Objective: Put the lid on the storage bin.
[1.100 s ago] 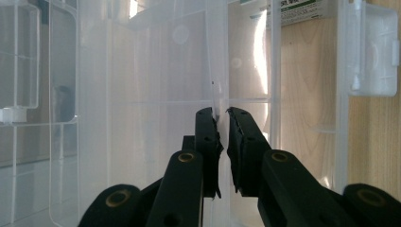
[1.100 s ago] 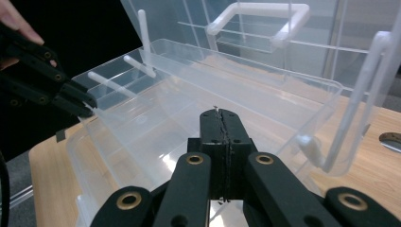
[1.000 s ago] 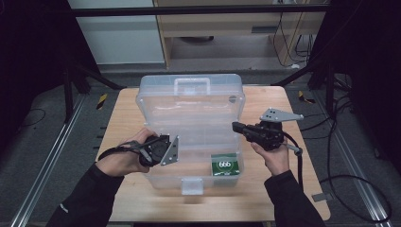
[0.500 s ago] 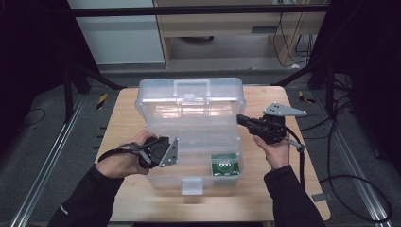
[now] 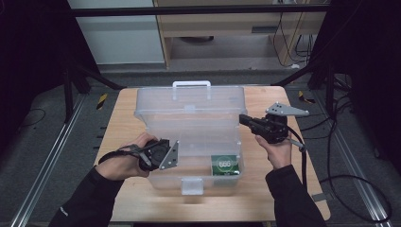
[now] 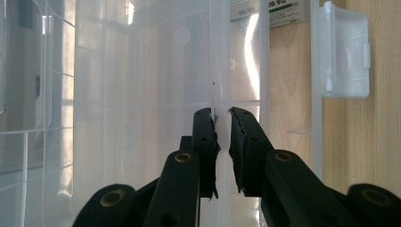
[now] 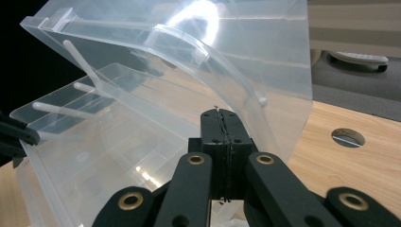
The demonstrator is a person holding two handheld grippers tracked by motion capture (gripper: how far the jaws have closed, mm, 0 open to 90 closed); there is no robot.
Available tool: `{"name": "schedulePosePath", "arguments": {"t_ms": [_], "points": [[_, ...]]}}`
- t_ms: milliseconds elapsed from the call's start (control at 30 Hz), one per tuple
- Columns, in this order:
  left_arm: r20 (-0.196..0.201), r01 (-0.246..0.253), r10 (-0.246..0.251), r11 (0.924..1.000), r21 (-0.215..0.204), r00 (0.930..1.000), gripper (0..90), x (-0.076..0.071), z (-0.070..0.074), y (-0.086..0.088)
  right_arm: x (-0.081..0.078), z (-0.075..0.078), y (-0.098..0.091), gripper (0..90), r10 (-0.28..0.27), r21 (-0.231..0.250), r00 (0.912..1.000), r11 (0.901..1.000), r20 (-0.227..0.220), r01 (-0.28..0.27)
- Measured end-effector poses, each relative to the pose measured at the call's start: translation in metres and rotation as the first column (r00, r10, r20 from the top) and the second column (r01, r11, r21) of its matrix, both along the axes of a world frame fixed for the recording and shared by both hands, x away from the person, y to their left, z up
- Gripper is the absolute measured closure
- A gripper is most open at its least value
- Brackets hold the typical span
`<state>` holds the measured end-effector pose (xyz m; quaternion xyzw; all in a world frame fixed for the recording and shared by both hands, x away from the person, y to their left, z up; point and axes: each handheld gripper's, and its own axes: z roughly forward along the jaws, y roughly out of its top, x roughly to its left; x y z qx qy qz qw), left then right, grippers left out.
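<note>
A clear plastic storage box (image 5: 194, 142) stands on the wooden table (image 5: 120, 120), its hinged lid (image 5: 189, 106) lifted partway. My left gripper (image 5: 166, 154) is shut on the rim of the box's left wall (image 6: 220, 71). Its jaws have just eased open slightly, and the rim is still between the pads. My right gripper (image 5: 243, 118) is shut with nothing between its jaws. Its tips (image 7: 220, 113) rest against the raised lid's right edge (image 7: 265, 101). A green labelled packet (image 5: 226, 165) lies in the box's front right corner.
The box's white front latch (image 5: 191, 186) hangs open near the table's front edge. A carry handle (image 5: 191, 85) tops the lid. A round hole (image 7: 347, 137) is in the tabletop on the right. Cables trail on the floor at the right.
The right gripper has shifted a little farther back and to the right along the lid, which stands slightly higher. The left hand has stayed put on the rim.
</note>
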<state>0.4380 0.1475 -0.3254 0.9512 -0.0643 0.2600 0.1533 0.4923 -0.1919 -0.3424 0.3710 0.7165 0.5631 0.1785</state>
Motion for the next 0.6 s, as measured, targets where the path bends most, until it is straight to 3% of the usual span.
{"name": "schedulePosePath", "arguments": {"t_ms": [100, 167, 233, 600], "points": [[0.003, 0.002, -0.002, 1.0, -0.009, 1.0, 78.8, 0.0, 0.0, 0.0, -0.001, -0.001, 0.001, 90.0, 0.002, 0.0, 1.0, 1.0, 0.001, -0.002], [-0.014, 0.018, -0.019, 0.9981, -0.059, 0.9997, 75.8, 0.001, 0.0, 0.0, -0.002, -0.001, 0.001, 89.9, 0.006, 0.002, 1.0, 1.0, -0.002, -0.006], [-0.028, 0.035, -0.038, 0.9944, -0.1, 0.9989, 72.0, 0.001, 0.0, -0.002, -0.002, -0.002, 0.001, 89.6, 0.009, 0.0, 0.9999, 1.0, -0.004, -0.009], [-0.084, 0.061, -0.081, 0.9725, -0.225, 0.9931, 61.2, 0.004, -0.009, -0.012, -0.005, -0.004, 0.001, 88.2, 0.029, -0.005, 0.9996, 0.9996, -0.005, -0.029]]}}
